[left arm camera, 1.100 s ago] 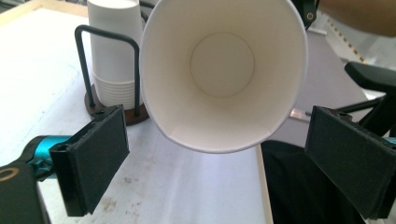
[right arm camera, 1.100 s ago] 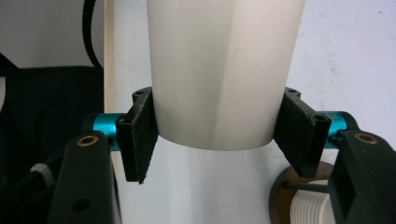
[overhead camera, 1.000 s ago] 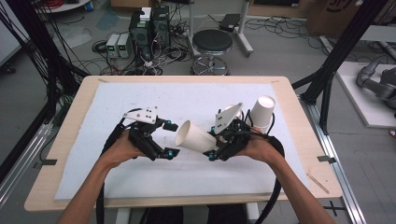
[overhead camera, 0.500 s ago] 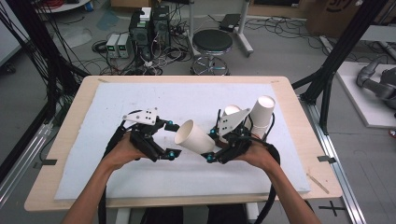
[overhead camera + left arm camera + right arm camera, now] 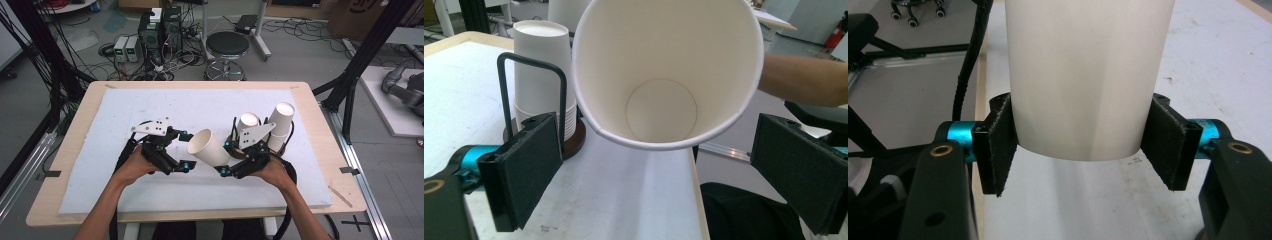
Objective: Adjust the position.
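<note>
The right gripper (image 5: 226, 159) pinches a white paper cup (image 5: 209, 148) near its bottom, holding it sideways above the table (image 5: 300, 90). The left gripper (image 5: 184, 150) has its fingers (image 5: 521, 175) spread wide by the cup's open mouth, not touching it. A stack of cups (image 5: 544, 80) stands in a holder behind.

**Cup between two hand-held grippers at mid-counter**

A paper cup (image 5: 209, 147) lies tilted above the counter (image 5: 300, 92), its mouth toward the left hand-held gripper (image 5: 183, 150), its base end between the jaws of the right hand-held gripper (image 5: 223, 159). Farther right, just behind that gripper, cup stacks (image 5: 280, 122) stand in a wire holder (image 5: 531, 95). Beyond the counter's far edge stands a stool (image 5: 227, 47).
</note>
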`<state>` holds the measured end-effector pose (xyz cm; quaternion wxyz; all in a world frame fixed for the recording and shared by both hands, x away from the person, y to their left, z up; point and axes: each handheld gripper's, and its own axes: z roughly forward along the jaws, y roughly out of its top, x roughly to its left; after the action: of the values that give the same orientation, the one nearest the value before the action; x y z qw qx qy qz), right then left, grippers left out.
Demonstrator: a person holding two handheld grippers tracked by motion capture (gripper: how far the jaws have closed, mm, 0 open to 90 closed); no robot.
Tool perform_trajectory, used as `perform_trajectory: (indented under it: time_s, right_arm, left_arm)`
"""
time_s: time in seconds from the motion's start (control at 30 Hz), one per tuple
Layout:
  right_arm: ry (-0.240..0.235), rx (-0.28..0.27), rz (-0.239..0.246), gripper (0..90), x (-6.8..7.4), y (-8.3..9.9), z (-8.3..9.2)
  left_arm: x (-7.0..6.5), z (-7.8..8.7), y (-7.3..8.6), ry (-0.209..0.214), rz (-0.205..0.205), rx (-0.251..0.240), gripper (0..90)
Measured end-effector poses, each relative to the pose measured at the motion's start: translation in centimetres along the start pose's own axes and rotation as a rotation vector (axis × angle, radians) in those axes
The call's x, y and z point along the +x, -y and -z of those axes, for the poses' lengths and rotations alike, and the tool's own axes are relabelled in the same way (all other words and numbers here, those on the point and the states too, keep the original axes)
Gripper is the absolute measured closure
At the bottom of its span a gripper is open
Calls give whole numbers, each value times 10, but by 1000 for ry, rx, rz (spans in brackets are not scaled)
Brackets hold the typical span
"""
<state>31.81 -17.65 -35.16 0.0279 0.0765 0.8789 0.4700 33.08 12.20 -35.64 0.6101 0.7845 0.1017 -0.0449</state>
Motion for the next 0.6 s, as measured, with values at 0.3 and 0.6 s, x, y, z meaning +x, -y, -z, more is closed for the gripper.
perform_trajectory:
  time_s: [0.3,0.6]
  right_arm:
    - [-9,-46,-12,362,1,7,-1]
    - [-17,-85,-22,361,2,10,-2]
  left_arm:
    - [0,-4,5,4,3,-34,62]
    - [0,-7,7,14,6,-76,62]
